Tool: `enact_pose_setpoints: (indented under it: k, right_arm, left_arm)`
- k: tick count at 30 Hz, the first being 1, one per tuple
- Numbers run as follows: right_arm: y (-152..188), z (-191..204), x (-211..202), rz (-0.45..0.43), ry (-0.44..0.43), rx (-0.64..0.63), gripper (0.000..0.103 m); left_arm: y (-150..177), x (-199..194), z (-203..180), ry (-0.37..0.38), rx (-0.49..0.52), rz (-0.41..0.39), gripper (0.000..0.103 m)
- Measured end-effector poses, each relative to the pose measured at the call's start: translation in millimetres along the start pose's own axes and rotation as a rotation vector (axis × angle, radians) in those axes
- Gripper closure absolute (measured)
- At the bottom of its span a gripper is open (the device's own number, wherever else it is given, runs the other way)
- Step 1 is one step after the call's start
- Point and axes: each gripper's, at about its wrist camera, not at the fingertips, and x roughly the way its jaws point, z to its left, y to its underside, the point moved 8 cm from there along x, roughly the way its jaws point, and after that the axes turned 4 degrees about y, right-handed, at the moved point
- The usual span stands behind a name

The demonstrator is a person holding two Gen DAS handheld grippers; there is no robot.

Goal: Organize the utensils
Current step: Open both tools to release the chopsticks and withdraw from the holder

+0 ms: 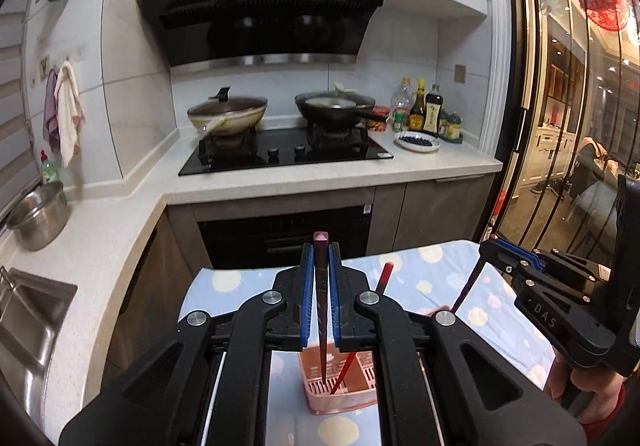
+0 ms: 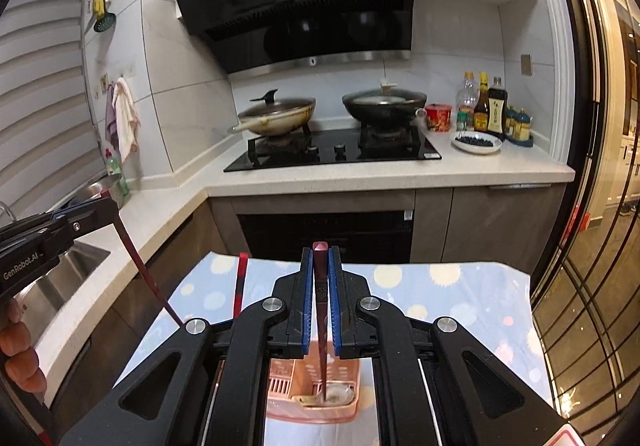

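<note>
My left hand-held gripper (image 1: 321,278) is squeezed shut on a dark purple chopstick (image 1: 321,310). The stick stands almost straight up between the blue pads (image 1: 307,298). Its thin tip points down into the pink holder (image 1: 340,394), which sits on the surface with the blue dotted cloth (image 1: 432,278). I cannot tell if the tip touches the bottom. A red chopstick (image 1: 386,278) already leans in that holder, just to the right of my stick.

My right hand-held gripper (image 2: 320,282) is squeezed shut too. It has hold of another dark purple chopstick (image 2: 321,326), also almost upright. The thin tip of this one hangs over the same pink holder (image 2: 344,370), above a part with something shiny lying in it. The red chopstick (image 2: 240,282) shows to the left here, sticking up behind the black arms.

From the left camera I can see the right hand-held gripper (image 1: 486,252) off to the side, with its stick slanting down. From the right camera I can see the left hand-held gripper (image 2: 110,207) the same way.

Behind the surface is a stove (image 2: 332,153) with two pans.
</note>
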Motion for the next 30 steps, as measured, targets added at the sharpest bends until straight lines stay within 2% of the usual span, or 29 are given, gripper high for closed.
enact_pose_setpoints:
  k: [2, 3, 4, 5, 6, 8, 10, 12, 17, 21, 25, 30]
  right_arm:
    - [3, 0, -4, -0.005, 0.006, 0.002, 0.087]
    - [3, 0, -9, -0.014, 0.012, -0.001, 0.084]
    - [2, 0, -14, -0.025, 0.019, -0.002, 0.075]
    - [2, 0, -20, -0.036, 0.024, -0.003, 0.063]
    - [2, 0, -27, -0.049, 0.028, -0.001, 0.06]
    - [4, -1, -42, -0.071, 0.028, 0.002, 0.054]
    - [9, -1, -59, -0.083, 0.027, 0.002, 0.051]
    - [20, -2, -77, -0.087, 0.024, 0.002, 0.048]
    - [64, -2, -115, -0.058, 0.028, -0.017, 0.047]
    - [121, 0, -140, 0.01, 0.041, -0.047, 0.047]
    - [179, 3, -159, 0.086, 0.083, -0.099, 0.047]
    - [253, 2, -177, 0.2, 0.101, -0.112, 0.047]
  left_arm:
    - [4, -2, 4, -0.017, -0.012, -0.004, 0.093]
    - [6, -5, 6, -0.026, -0.017, -0.004, 0.081]
    - [7, -9, 7, -0.03, -0.022, -0.012, 0.073]
    - [8, -14, 9, -0.043, -0.024, -0.023, 0.057]
    - [9, -21, 12, -0.065, -0.025, -0.036, 0.045]
    - [12, -29, 14, -0.086, -0.029, -0.051, 0.03]
    - [18, -41, 16, -0.086, -0.033, -0.06, 0.026]
    - [28, -52, 18, -0.088, -0.036, -0.055, 0.017]
    - [71, -76, 13, -0.101, -0.01, -0.014, 0.014]
    - [120, -90, 7, -0.08, -0.01, 0.053, 0.014]
    - [170, -100, -5, -0.093, 0.001, 0.116, 0.014]
    - [242, -106, -21, -0.087, 0.027, 0.237, 0.014]
